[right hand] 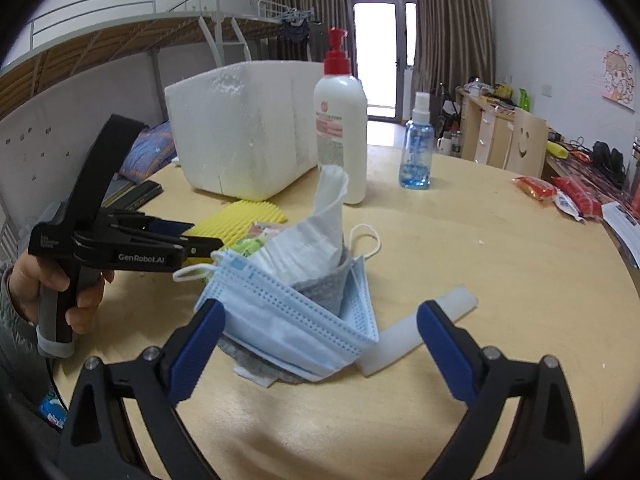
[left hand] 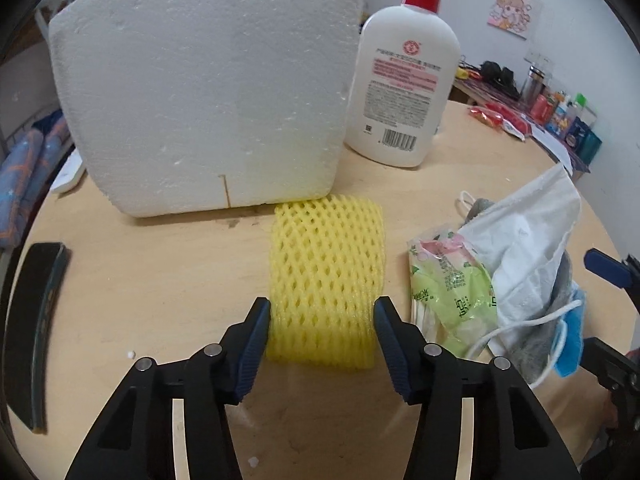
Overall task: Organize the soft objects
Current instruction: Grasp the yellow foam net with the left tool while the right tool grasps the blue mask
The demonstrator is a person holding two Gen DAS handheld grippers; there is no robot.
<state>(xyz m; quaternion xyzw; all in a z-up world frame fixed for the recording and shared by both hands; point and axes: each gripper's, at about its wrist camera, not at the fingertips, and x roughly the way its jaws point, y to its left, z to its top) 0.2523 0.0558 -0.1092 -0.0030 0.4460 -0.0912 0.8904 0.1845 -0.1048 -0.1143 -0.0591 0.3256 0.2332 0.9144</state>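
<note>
A yellow foam net sleeve (left hand: 326,276) lies on the round wooden table (left hand: 160,280) in front of a white styrofoam box (left hand: 208,80). My left gripper (left hand: 322,312) straddles the sleeve's near end, its blue pads against both sides; in the right wrist view the left gripper (right hand: 204,234) reaches in from the left, held by a hand (right hand: 52,280). To the right is a pile: a blue face mask (right hand: 288,320), grey cloth (right hand: 320,292), white tissue (right hand: 320,232) and a green packet (left hand: 452,284). My right gripper (right hand: 320,306) hovers open over the mask, touching nothing.
A white lotion bottle (left hand: 404,84) with a red pump stands beside the box, and a blue spray bottle (right hand: 416,152) behind it. A white foam strip (right hand: 424,328) lies right of the pile. Red snack packets (right hand: 560,196) sit at the far right edge, a dark case (left hand: 40,328) at the left.
</note>
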